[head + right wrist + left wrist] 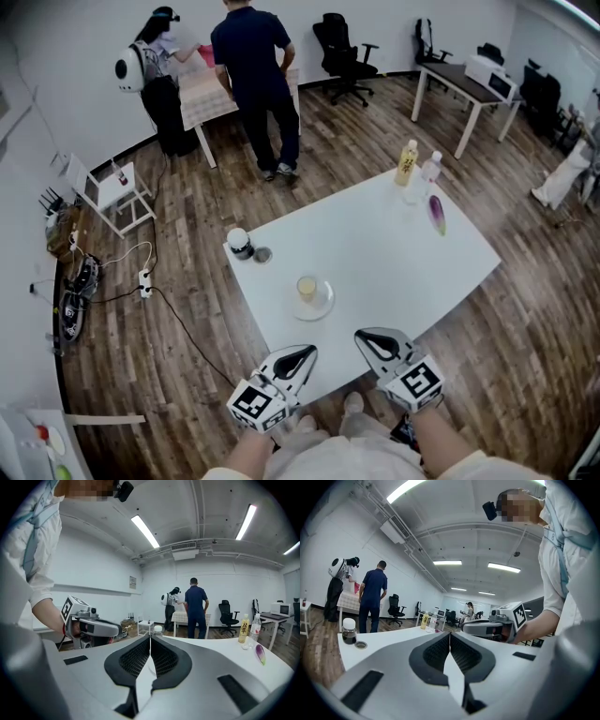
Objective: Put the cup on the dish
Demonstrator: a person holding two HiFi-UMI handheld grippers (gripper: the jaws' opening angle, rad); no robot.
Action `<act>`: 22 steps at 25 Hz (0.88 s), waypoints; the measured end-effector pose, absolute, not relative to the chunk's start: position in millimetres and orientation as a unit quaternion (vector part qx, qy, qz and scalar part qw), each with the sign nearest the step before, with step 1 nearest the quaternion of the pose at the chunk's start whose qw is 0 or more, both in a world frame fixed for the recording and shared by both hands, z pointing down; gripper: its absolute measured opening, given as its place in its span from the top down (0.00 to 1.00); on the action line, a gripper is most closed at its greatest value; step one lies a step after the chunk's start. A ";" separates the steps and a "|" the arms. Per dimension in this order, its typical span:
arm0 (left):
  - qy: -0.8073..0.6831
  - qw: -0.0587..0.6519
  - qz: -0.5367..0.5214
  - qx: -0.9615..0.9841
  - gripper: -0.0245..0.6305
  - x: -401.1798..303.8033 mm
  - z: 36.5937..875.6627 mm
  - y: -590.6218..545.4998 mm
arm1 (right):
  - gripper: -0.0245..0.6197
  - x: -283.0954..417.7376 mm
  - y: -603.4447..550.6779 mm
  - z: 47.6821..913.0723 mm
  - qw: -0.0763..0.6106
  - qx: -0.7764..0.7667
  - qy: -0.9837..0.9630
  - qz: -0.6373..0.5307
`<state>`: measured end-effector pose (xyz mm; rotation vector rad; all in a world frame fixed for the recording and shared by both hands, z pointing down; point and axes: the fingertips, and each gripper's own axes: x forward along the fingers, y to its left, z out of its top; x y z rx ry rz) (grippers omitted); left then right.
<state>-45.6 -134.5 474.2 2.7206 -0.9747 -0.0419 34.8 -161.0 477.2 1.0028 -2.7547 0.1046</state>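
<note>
The yellowish, translucent cup (pixel 307 287) stands on the round pale dish (pixel 324 306), close to the white table's (pixel 412 267) near edge. At that edge the left gripper (pixel 302 354) and right gripper (pixel 369 339) are both closed with nothing between their jaws. At the far corner a yellow bottle (pixel 406 162) carries dark characters too small to read. A dark, white-capped jar (pixel 240 244) stands at the left corner.

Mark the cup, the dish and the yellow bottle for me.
cup (pixel 307 287), head view, its side wall.
dish (pixel 323 305), head view, bare rim right of the cup.
yellow bottle (pixel 407 165), head view, its body.
</note>
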 end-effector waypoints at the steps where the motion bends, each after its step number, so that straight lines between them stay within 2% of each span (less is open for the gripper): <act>1: -0.334 0.124 -0.014 0.934 0.96 -44.9 473.2 -134.0 | 0.91 35.6 -160.6 477.0 0.104 0.340 -0.934 0.036; 22: -0.338 0.123 -0.014 0.933 0.96 -46.4 473.3 -125.9 | 0.91 39.1 -155.3 477.5 0.111 0.339 -0.934 0.026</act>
